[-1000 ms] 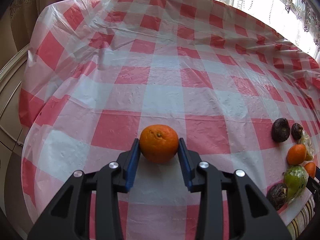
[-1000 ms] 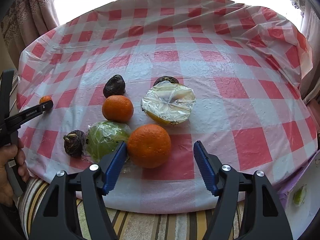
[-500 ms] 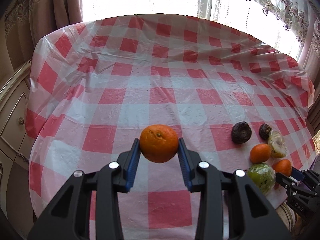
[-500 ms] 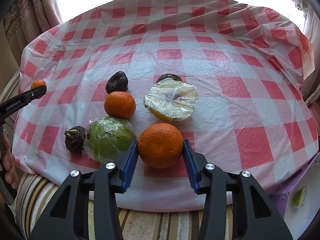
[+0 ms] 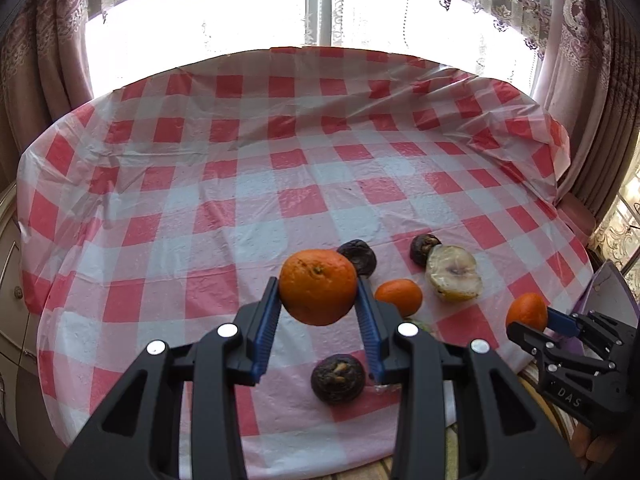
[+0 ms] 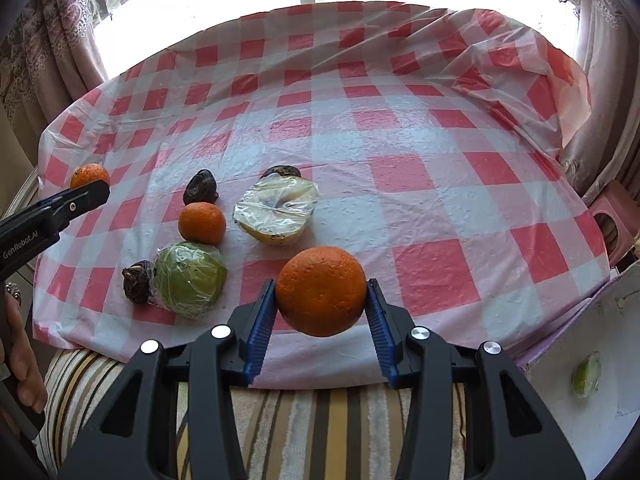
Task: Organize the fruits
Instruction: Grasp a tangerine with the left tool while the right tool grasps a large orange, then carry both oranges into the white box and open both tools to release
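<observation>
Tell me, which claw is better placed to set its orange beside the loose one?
Probably the left claw: its orange hangs right by the loose orange; the right claw sits off at the table edge.

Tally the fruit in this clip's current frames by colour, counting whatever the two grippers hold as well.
Orange: 3: one in the left gripper at, one in the right gripper at, one on the table
Dark brown: 3
Green, wrapped: 1
Pale yellow, cut and wrapped: 1
Total: 8
</observation>
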Motion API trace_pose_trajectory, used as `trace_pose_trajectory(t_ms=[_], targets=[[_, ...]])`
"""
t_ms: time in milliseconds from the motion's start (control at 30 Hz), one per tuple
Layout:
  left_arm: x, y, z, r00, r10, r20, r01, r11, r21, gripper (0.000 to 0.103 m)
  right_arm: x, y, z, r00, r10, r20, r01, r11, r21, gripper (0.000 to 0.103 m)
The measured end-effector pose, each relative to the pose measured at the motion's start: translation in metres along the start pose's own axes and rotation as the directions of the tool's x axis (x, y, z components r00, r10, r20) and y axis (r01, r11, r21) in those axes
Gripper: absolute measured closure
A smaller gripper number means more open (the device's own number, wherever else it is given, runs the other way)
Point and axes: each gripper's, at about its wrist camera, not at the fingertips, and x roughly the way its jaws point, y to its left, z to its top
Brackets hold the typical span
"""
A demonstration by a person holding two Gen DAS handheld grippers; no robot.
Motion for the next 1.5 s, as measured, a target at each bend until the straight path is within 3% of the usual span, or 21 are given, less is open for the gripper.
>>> trace_pose_trajectory(t_ms=[300, 667, 1167, 1500], targets=[[0.001, -0.068, 0.002, 0.997, -0.073, -0.006, 0.073, 0.99, 0.124, 0.065, -0.027, -0.052, -0.005, 0.998, -0.062, 0.034, 0.06, 0.996, 0.065, 0.059], [0.001, -0.151, -0.007, 0.986, -0.163, -0.046, 0.169, 0.947, 0.273, 0.065, -0.039, -0.113, -0.018, 0.987, -0.16, 0.027, 0.154, 0.978, 0.137, 0.059], [0.013, -0.272, -0.027, 0.95, -0.276, -0.142, 0.311, 0.848, 0.429, 0.065, -0.05, -0.191, -0.045, 0.953, -0.304, -0.013, 0.3, 0.929, 0.216, 0.059], [0.037, -0.337, -0.055, 0.92, -0.307, -0.245, 0.39, 0.776, 0.495, 0.065, -0.044, -0.238, -0.064, 0.908, -0.41, -0.086, 0.418, 0.877, 0.238, 0.059]])
